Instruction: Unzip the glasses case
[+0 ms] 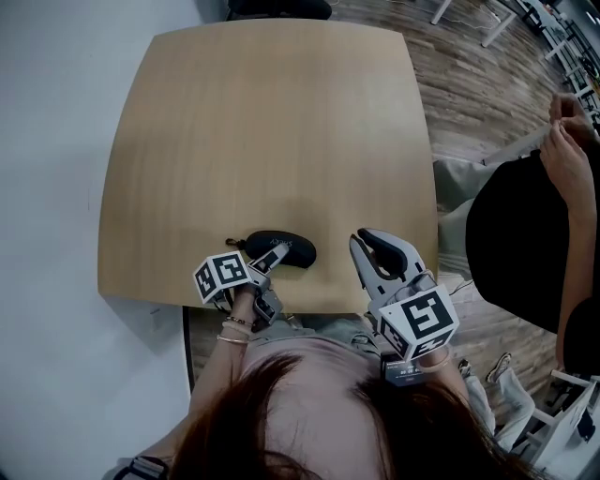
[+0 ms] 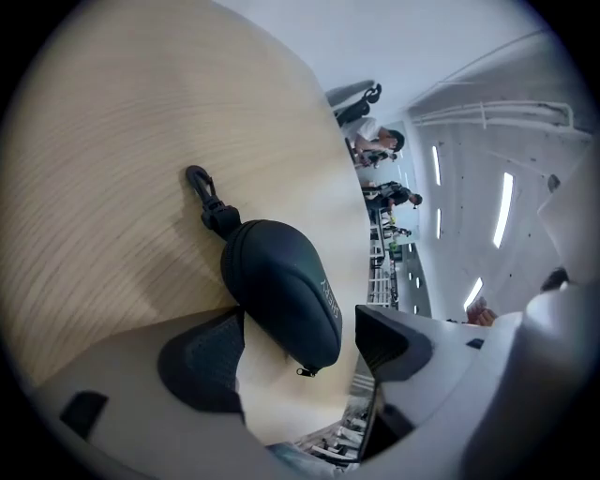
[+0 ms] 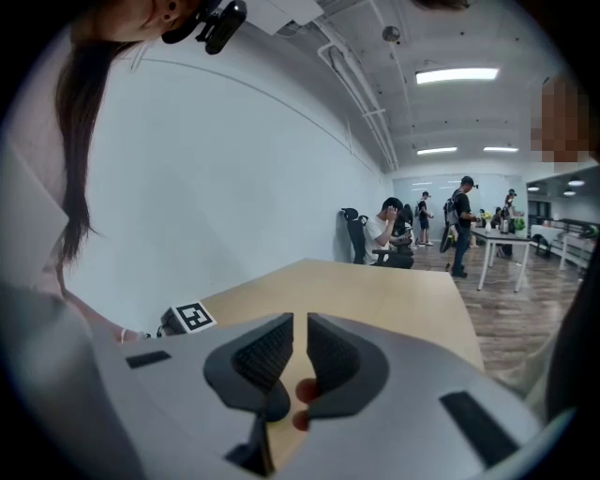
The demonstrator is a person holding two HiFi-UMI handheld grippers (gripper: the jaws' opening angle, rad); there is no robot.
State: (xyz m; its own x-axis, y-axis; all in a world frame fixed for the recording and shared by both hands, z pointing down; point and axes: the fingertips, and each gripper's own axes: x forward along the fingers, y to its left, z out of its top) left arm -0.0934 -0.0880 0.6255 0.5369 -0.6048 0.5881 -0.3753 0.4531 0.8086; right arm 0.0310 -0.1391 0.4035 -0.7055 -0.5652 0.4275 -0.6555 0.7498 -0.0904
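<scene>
One glasses case (image 1: pixel 281 250), one worktop (image 1: pixel 272 141), two hand-held grippers.
The single dark case lies toward the worktop's 6 o'clock edge and carries one clip (image 2: pixel 199 180) and one zip pull (image 2: pixel 306 371). The pair is made up of one left hand-held gripper (image 2: pixel 295 356) and one right hand-held gripper (image 3: pixel 300 352). There are two marker cubes, the left marker cube (image 1: pixel 222 276) and the right marker cube (image 1: pixel 424 322). One dark chair (image 1: pixel 278 7) stands at 12 o'clock, and one other person (image 1: pixel 525 234) is at 3 o'clock.

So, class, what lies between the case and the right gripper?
Nothing: bare table separates case and right gripper, seen in the head view.
</scene>
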